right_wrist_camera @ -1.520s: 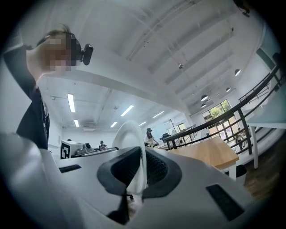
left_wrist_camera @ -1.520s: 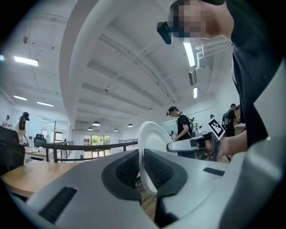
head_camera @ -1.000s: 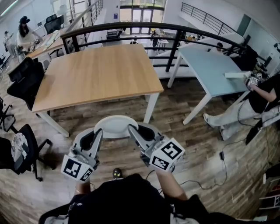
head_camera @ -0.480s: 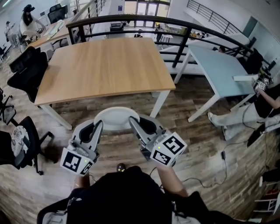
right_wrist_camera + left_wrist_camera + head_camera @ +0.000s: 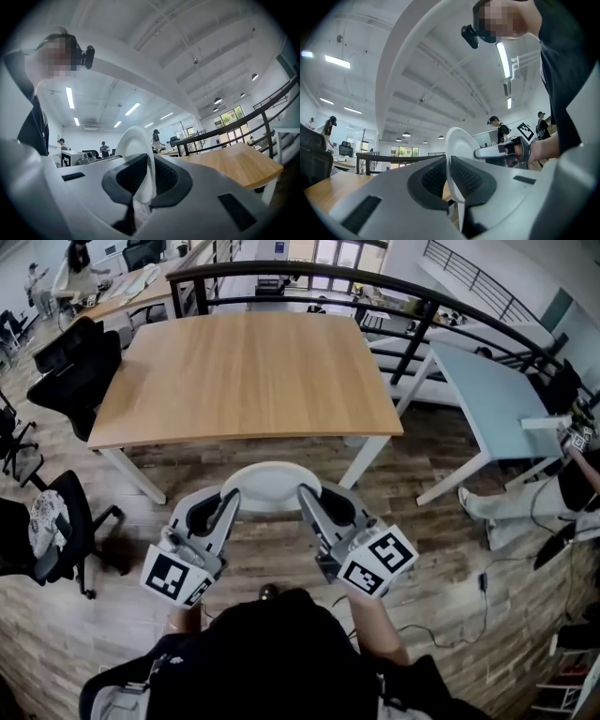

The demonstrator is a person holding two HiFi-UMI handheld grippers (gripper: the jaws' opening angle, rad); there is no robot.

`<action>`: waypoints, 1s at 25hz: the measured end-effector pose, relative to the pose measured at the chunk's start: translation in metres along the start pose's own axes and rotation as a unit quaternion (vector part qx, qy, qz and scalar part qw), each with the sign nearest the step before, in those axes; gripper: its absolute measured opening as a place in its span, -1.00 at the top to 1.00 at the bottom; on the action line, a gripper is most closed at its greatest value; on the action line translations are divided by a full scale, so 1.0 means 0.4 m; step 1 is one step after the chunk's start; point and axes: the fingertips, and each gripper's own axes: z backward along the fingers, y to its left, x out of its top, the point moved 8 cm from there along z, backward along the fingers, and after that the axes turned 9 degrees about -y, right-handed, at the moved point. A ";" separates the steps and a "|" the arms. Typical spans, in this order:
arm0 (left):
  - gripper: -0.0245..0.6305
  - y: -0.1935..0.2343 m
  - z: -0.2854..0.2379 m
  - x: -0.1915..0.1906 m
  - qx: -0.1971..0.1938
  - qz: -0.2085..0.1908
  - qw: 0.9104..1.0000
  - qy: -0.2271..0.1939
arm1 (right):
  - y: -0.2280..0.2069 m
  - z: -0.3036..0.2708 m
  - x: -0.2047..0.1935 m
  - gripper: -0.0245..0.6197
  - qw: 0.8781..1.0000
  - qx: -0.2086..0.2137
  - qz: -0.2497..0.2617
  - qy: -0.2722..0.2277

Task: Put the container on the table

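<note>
Currently, the left gripper [image 5: 230, 500] and right gripper [image 5: 306, 495] are pinching the thin rim of the shallow white container [image 5: 270, 486] from opposite sides, jaws nearly closed, keeping it level above the floor [image 5: 450, 549], just short of the wooden table [image 5: 244, 371].

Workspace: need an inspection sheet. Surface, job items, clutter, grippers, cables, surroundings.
Surface: wooden table, top bare.
Job's things: white container, held in the air over the floor, short of the table's near edge, not yet set down.
Clutter: nothing seen.
Grippers: left gripper and right gripper each shut on the container's rim, one on either side.
Cables: black cable loose on the floor at the right.
Surroundings: black office chairs at the left, light blue table at the right with a seated person beside it, black railing behind.
</note>
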 end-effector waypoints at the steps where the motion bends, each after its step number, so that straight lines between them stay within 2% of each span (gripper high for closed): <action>1: 0.83 0.004 0.003 -0.002 0.001 0.001 1.000 -0.001 | 0.001 -0.003 -0.003 0.84 1.000 0.001 0.000 0.001; 7: 0.83 0.008 0.000 -0.022 -0.006 0.000 1.000 -0.003 | -0.009 -0.002 -0.015 0.84 1.000 -0.007 -0.005 0.006; 11: 0.83 0.011 -0.021 -0.044 -0.017 0.015 1.000 0.000 | -0.033 0.007 -0.023 0.84 1.000 -0.014 -0.007 0.009; 15: 0.83 0.025 -0.048 -0.050 -0.018 0.005 1.000 0.010 | -0.061 -0.005 -0.023 0.84 1.000 -0.013 -0.011 0.007; 20: 0.83 0.072 -0.084 -0.047 -0.004 -0.013 1.000 0.021 | -0.110 -0.065 -0.023 0.84 1.000 0.002 -0.024 0.002; 25: 0.83 0.140 -0.134 -0.047 0.013 -0.010 1.000 0.020 | -0.166 -0.139 -0.011 0.84 0.999 0.034 -0.022 0.008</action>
